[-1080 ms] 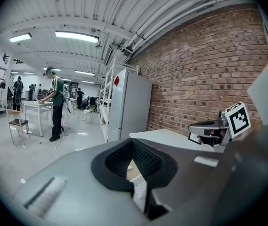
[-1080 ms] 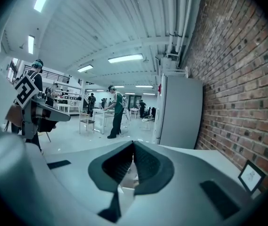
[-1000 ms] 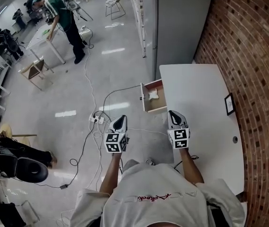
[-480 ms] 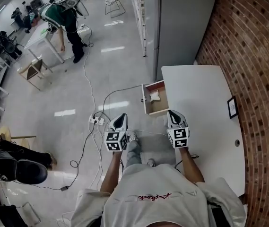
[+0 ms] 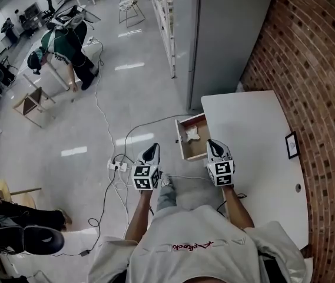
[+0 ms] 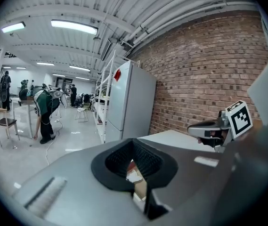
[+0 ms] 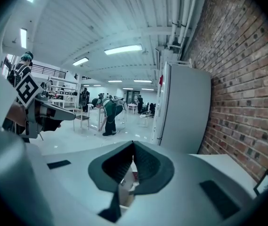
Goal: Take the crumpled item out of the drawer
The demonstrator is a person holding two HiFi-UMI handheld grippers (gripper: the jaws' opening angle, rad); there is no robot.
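Head view, from above: a white table (image 5: 255, 158) along a brick wall (image 5: 320, 69), with an open drawer (image 5: 181, 139) projecting from its left edge at frame centre. The crumpled item (image 5: 192, 134), pale and creased, lies in the upper half of the drawer. Only this view shows the power strip (image 5: 118, 165) on the floor and the whole of a small picture frame (image 5: 292, 145) on the table, at right.

The left gripper (image 5: 153, 149) and the right gripper (image 5: 213, 144) have their jaws pressed together and grip nothing. Each gripper view confirms this, with the tips meeting. The left gripper view alone shows a scrap of the crumpled item through the slot below its jaws. The right gripper view alone shows the tall grey cabinet (image 7: 183, 107) upright.

Compared with the earlier head frames, the drawer now sits lower in the frame and closer to both grippers. The person (image 5: 61, 46) at upper left has bent further over.

The crumpled item lies above and between the two gripper tips. It is nearer the right gripper and apart from both.
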